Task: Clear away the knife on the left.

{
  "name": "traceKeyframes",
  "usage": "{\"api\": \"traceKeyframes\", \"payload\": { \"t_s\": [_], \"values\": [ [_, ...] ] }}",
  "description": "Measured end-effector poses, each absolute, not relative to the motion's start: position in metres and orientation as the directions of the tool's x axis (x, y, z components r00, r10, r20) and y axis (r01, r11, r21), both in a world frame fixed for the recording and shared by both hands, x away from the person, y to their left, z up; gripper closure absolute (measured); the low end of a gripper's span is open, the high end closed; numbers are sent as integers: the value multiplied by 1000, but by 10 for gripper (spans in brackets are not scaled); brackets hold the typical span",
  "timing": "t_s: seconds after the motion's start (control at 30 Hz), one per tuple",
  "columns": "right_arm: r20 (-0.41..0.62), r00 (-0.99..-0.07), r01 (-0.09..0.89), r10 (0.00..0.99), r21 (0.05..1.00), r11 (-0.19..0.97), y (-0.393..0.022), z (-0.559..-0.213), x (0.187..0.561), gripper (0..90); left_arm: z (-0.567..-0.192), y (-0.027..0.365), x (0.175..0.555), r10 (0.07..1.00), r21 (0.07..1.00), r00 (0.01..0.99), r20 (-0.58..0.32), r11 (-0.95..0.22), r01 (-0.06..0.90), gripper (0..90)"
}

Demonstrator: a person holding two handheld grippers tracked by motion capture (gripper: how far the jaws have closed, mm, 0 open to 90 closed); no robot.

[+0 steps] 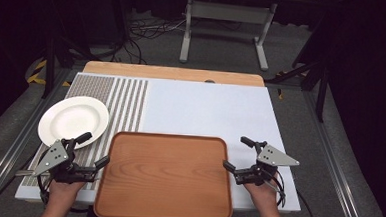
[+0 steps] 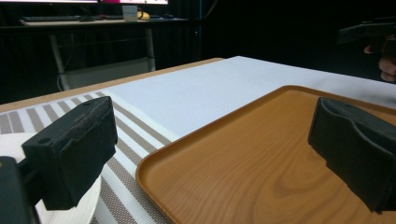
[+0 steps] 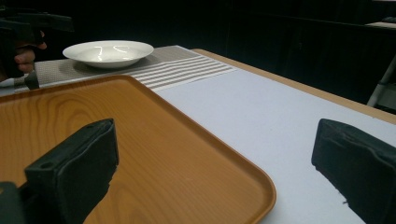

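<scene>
Nearest the high camera, two hands are coming in from the bottom edge, each gripping a tool. Between them a wooden tray (image 1: pixel 165 176) is lying flat on the near part of the table (image 1: pixel 216 107), its surface bare and its near rim overhanging the table's front edge.

Left gripper (image 1: pixel 91 150) is sitting just beside the tray's left rim, its jaws standing wide apart. In the left gripper view, one jaw is hanging over the plate's edge and the striped mat, the other over the tray's wood, with the tray's corner lying between them.

Right gripper (image 1: pixel 238 153) is sitting just beside the tray's right rim, jaws likewise spread wide. In the right gripper view, one jaw is hovering above the tray and the other above the white table, the tray's rim running between them.

A white plate (image 1: pixel 74 119) is resting empty on a striped mat (image 1: pixel 126 100) at the table's left side, near the tray's far left corner but apart from it.
</scene>
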State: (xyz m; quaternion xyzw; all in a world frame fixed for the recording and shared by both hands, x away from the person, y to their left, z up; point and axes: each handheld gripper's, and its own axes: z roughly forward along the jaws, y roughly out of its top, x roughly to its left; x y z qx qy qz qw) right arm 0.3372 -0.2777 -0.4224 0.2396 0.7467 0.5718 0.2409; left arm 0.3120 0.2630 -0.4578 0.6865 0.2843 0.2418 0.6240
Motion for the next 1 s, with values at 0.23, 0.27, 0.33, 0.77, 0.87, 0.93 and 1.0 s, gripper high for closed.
{"api": "traceKeyframes", "payload": {
  "t_s": [0.23, 0.27, 0.33, 0.77, 0.87, 0.93, 1.0],
  "values": [
    [-81, -773, 86, 629, 969, 231, -278, -423, 337, 12, -453, 263, 311, 672, 993, 740, -37, -55, 99, 23],
    [-81, -774, 86, 628, 969, 231, -278, -423, 337, 12, -453, 263, 311, 671, 993, 741, -36, -61, 103, 23],
    [-81, -774, 86, 628, 969, 232, -278, -423, 337, 12, -452, 262, 312, 668, 992, 744, -34, -65, 104, 19],
    [-79, -780, 87, 621, 969, 232, -278, -423, 337, 13, -440, 257, 308, 642, 989, 767, -21, -100, 111, 61],
    [-77, -782, 85, 618, 970, 228, -278, -423, 337, 13, -434, 258, 309, 619, 986, 785, -15, -123, 116, 68],
    [-72, -785, 88, 616, 970, 226, -278, -423, 337, 13, -430, 259, 309, 598, 981, 801, -1, -157, 118, 82],
    [-71, -787, 88, 613, 970, 226, -278, -423, 337, 13, -426, 260, 308, 593, 977, 805, 13, -177, 115, 100]
  ]
}}
